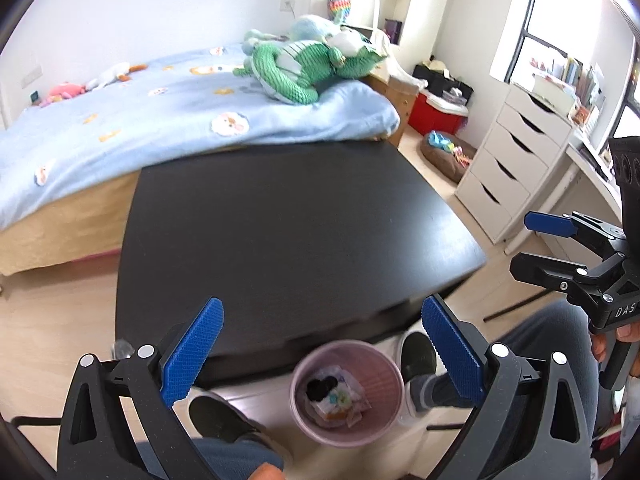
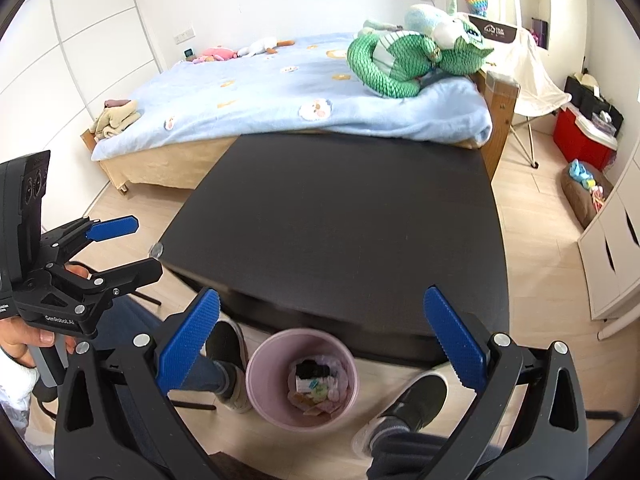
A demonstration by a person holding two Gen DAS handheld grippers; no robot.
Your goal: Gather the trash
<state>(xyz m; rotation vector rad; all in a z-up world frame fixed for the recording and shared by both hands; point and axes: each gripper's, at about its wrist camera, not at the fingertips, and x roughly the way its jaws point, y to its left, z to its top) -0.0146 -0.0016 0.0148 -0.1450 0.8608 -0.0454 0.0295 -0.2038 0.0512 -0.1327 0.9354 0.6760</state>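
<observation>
A pink waste bin (image 1: 386,408) stands on the wooden floor just in front of a black table (image 1: 296,232), between a person's two shoes. Wrappers and a dark scrap of trash (image 1: 336,398) lie inside it. My left gripper (image 1: 326,350) hovers over the bin, open, with nothing between its blue pads. The right gripper (image 1: 538,250) shows at the right edge, also open. In the right wrist view the bin (image 2: 260,384) with its trash (image 2: 316,386) lies below my open, empty right gripper (image 2: 322,340). The left gripper (image 2: 128,250) is at the left, and the black tabletop (image 2: 352,232) is bare.
A bed (image 2: 256,92) with a blue cover and a green plush toy (image 2: 400,60) lies behind the table. White drawers (image 1: 512,160) stand to the right, with a red box (image 2: 580,140) and a brown cushion beyond. The person's shoes (image 2: 412,404) flank the bin.
</observation>
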